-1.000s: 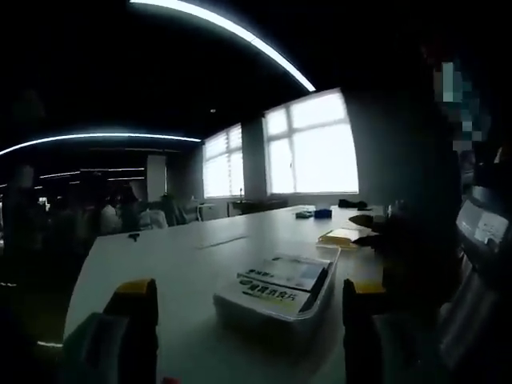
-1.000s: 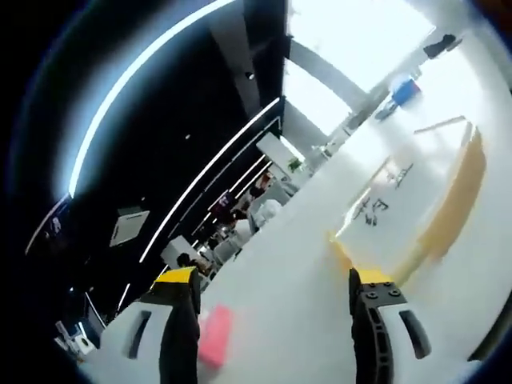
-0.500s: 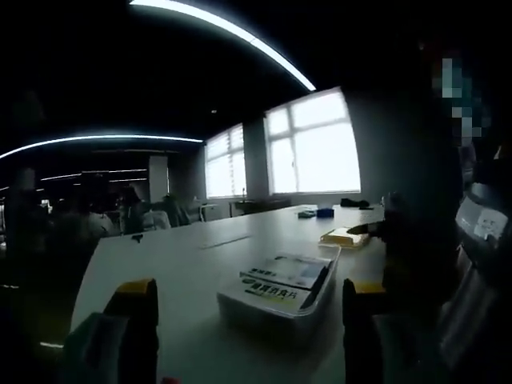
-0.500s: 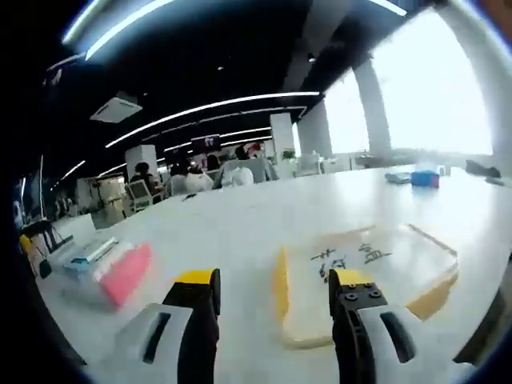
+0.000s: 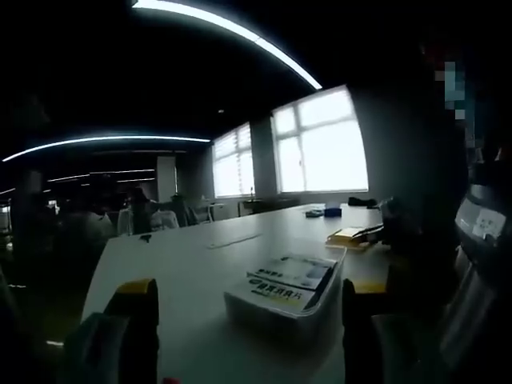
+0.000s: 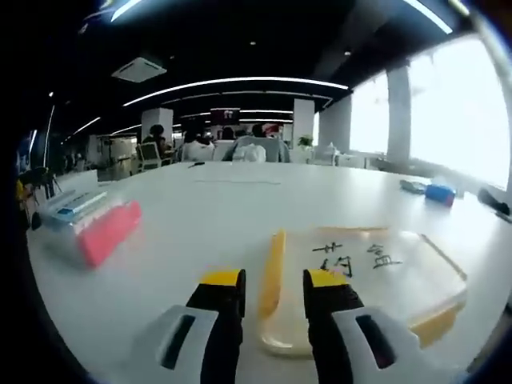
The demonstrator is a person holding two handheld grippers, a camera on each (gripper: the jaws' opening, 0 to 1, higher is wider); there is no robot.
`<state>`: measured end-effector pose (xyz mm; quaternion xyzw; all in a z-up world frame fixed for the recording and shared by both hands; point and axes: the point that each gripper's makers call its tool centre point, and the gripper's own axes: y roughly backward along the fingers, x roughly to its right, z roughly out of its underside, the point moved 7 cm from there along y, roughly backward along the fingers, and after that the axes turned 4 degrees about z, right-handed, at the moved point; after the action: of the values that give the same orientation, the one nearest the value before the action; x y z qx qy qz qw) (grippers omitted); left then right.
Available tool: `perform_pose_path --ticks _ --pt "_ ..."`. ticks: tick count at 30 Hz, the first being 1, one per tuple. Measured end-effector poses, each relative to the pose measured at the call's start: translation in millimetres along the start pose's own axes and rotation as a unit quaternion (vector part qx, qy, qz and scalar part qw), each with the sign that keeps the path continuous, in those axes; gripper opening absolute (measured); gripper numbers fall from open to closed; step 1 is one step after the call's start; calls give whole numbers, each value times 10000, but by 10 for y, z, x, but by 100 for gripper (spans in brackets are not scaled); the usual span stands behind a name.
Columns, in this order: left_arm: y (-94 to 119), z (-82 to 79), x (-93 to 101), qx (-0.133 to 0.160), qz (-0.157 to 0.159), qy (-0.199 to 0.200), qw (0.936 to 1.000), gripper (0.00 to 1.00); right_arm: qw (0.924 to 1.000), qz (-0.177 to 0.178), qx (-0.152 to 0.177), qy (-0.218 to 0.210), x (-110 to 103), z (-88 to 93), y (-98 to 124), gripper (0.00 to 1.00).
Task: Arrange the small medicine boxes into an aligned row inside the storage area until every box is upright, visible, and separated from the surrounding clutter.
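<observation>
A clear container [image 5: 282,298] holding flat medicine boxes [image 5: 292,276] lies on the white table [image 5: 184,264], ahead of my left gripper [image 5: 248,320] and between its wide-open jaws. In the right gripper view that container [image 6: 70,206] sits at the far left beside a pink box [image 6: 108,232]. My right gripper [image 6: 274,280] stands low over a clear lid [image 6: 376,276] with handwriting. Its jaws are narrowed to either side of the lid's yellow rim [image 6: 272,272], and a small gap shows on each side.
The yellow-rimmed lid [image 5: 348,236] lies further right on the table in the left gripper view. A person's dark arm and the other gripper's body [image 5: 480,232] fill the right edge. A blue item [image 6: 440,192] sits far back. People sit at distant desks [image 6: 232,148].
The right gripper view has swung down and levelled over the lid, and its jaws have narrowed around the yellow rim. The left gripper view has barely shifted.
</observation>
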<state>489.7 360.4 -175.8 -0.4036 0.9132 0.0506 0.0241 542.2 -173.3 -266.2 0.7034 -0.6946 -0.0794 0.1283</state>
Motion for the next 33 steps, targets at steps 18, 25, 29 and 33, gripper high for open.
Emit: perform_pose_path --ticks 18,25,29,33 --pt "-29 -9 52 -77 -13 -64 9999 94 9605 521 -180 2727 -121 -45 -137 4" --pt "-8 20 29 -41 -8 -16 10000 94 8879 1184 313 4435 -235 -397 116 2" --pt "-8 27 29 -11 39 1 10000 94 8317 1525 550 5310 -338 -607 241 2" --pt "20 26 31 37 73 11 10000 93 7716 2007 906 5968 -437 -859 401 2"
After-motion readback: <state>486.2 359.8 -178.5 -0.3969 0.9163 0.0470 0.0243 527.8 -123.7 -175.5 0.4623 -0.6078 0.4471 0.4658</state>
